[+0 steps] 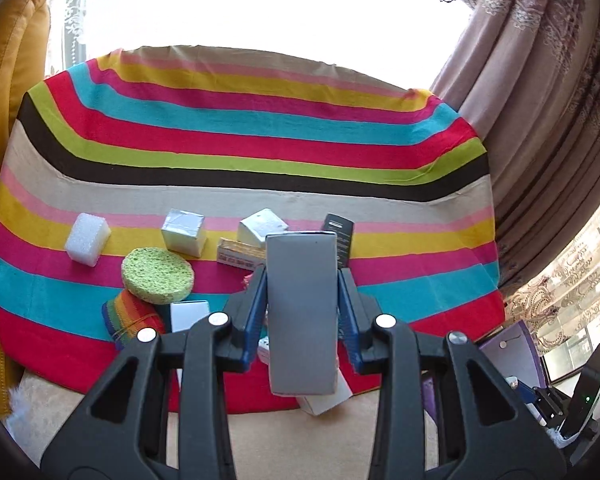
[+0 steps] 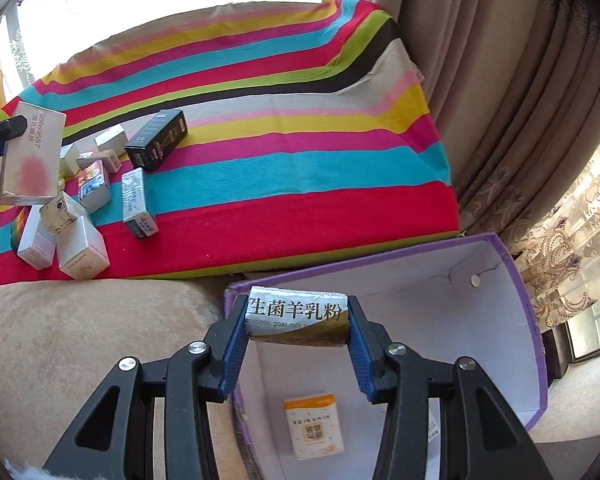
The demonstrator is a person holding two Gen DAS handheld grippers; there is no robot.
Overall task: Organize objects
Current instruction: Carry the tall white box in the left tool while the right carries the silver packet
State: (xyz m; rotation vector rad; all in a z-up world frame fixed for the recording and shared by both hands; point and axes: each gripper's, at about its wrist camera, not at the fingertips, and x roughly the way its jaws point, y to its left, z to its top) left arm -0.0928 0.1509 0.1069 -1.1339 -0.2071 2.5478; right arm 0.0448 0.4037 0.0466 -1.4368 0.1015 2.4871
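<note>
My left gripper (image 1: 302, 276) is shut on a tall silver-grey box (image 1: 302, 312), lifted above the striped cloth (image 1: 260, 128); the same box (image 2: 32, 156) shows at the left of the right wrist view with a pink patch on its face. My right gripper (image 2: 298, 312) is shut on a silver and gold goat milk powder box (image 2: 296, 318), held over the open purple bin (image 2: 516, 280). An orange and white box (image 2: 314, 426) lies on the bin's floor.
On the cloth lie a white foam block (image 1: 87, 238), a green round sponge (image 1: 157, 275), a silver cube (image 1: 183, 232), a black box (image 2: 156, 145) and several small cartons (image 2: 80, 246). A beige cushion (image 2: 100, 340) borders the bin. Curtains (image 1: 540, 100) hang at the right.
</note>
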